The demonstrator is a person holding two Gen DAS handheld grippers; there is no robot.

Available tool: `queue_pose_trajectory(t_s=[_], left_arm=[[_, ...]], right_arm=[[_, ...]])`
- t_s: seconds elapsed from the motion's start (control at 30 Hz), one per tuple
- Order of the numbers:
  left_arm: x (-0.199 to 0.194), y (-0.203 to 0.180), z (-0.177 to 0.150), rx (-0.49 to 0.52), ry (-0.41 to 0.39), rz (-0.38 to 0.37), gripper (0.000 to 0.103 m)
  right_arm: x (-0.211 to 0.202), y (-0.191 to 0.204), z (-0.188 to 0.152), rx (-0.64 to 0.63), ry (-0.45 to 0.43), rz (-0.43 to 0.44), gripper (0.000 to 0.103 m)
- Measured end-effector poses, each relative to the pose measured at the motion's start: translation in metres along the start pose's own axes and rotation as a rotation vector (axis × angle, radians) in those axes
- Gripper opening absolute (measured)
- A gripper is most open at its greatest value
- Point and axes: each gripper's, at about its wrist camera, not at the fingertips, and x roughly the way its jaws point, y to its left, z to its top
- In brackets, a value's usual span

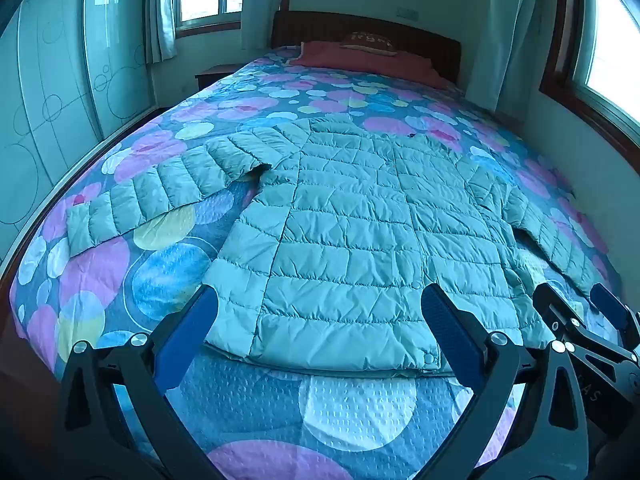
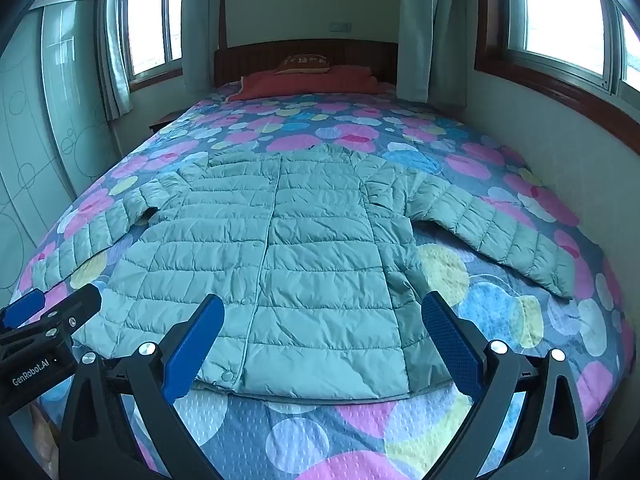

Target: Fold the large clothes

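Left wrist view first: we see the pale green puffer jacket (image 1: 352,220) spread flat on the bed (image 1: 168,264), front up, both sleeves out, hem toward us. Our left gripper (image 1: 320,332) hangs over that hem, jaws wide apart and gripping nothing. The right gripper (image 1: 576,304) peeks in at the far right, also spread. Right wrist view gives us the whole right sleeve (image 2: 500,232), and the red pillow (image 2: 312,80) by the headboard.
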Motion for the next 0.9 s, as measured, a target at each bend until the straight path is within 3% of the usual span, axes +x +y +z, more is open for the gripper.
queue_pose_trajectory(t_s=[0.9], left_arm=[[0.0012,-0.0003,-0.0052,0.006,0.013,0.002,0.101]], right_arm=[[0.0003,0.0009,-0.0008,-0.002,0.007,-0.002,0.098]])
